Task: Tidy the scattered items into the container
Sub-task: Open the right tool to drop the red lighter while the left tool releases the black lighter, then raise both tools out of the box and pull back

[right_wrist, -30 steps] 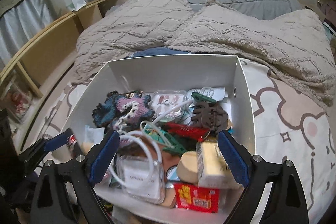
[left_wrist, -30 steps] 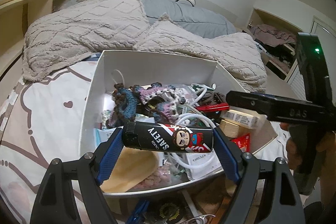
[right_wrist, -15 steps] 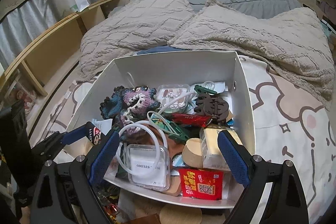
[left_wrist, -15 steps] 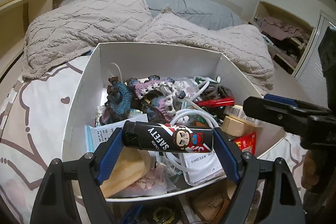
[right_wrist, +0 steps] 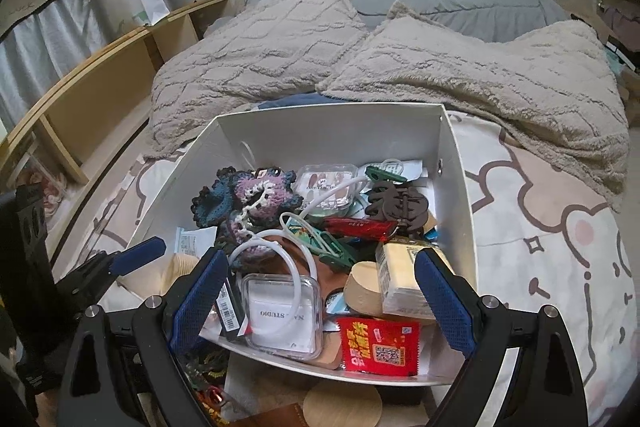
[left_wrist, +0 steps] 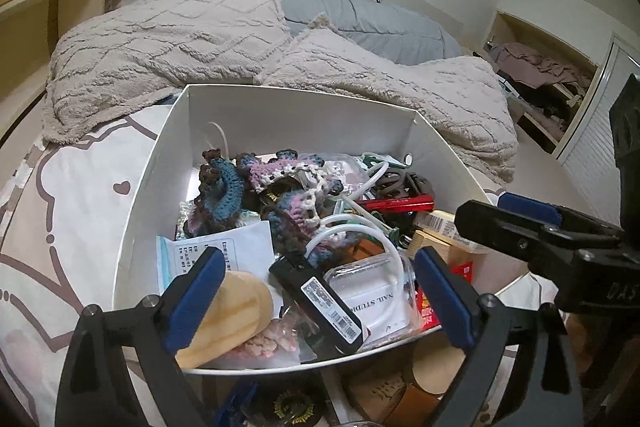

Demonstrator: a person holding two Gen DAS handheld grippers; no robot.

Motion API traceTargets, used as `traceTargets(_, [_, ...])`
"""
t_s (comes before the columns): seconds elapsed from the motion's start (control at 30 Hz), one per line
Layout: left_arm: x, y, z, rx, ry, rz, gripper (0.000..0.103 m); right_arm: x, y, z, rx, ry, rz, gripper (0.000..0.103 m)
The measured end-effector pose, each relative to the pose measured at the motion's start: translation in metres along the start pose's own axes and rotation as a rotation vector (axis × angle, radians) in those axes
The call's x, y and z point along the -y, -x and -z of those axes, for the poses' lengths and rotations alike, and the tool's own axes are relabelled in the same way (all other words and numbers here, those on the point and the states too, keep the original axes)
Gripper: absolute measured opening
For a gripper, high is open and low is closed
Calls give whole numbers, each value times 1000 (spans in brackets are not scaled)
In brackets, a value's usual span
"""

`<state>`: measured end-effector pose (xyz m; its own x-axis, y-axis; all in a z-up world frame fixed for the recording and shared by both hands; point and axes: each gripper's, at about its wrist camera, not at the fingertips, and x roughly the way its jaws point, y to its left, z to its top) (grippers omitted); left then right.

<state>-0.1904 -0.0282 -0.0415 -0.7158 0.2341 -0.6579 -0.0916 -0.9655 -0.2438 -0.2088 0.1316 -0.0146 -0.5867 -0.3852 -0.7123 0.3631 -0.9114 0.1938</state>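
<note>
A white box (left_wrist: 300, 119) (right_wrist: 332, 131) stands on the bed, full of small items. My left gripper (left_wrist: 318, 263) hovers over its near left part, jaws opening. A black tube with a barcode label (left_wrist: 320, 303) (right_wrist: 228, 307) lies slantwise in the box below the blue pads, touching neither. My right gripper (right_wrist: 322, 267) is open over the box's near right side, with nothing between its pads. Below it lie a clear plastic case (right_wrist: 280, 315), a red packet (right_wrist: 378, 345) and a crochet piece (right_wrist: 248, 199). Each gripper shows in the other's view: right gripper (left_wrist: 520, 223), left gripper (right_wrist: 136, 253).
A beige blanket (right_wrist: 460, 75) is heaped behind the box on the patterned sheet (right_wrist: 540, 227). A wooden shelf (right_wrist: 100, 87) runs along the left. Loose items lie in front of the box's near edge: a wooden disc (right_wrist: 340, 407) and a brown leather piece (left_wrist: 404, 395).
My left gripper has opened and the black tube has dropped from its pads into the box, now lying slantwise. The right gripper has stayed open and hardly moved.
</note>
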Motion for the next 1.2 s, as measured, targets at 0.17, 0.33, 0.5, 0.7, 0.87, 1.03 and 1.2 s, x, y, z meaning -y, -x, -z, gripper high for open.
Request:
traceTargets(0.17, [4, 6, 0, 11, -9, -2, 96, 4, 6, -1, 14, -18, 2, 94])
traceTargets(0.33, [6, 15, -1, 30, -13, 2, 96, 5, 13, 1, 43, -22, 11, 94])
traceTargets(0.5, [7, 28, -4, 54, -13, 8, 96, 5, 24, 4, 73, -25, 20, 94])
traceTargets(0.7, [9, 47, -6, 90, -27, 6, 96, 5, 40, 9, 116, -23, 44, 101])
traceTargets(0.87, [11, 62, -5, 119, -38, -14, 96, 3, 54, 15, 149, 5, 75, 103])
traceTargets(1.03, [5, 76, -4, 150, -23, -30, 103, -1, 69, 21, 187, 34, 109, 103])
traceTargets(1.2, [0, 89, -2, 166, -8, -49, 103, -5, 81, 29, 212, 62, 127, 103])
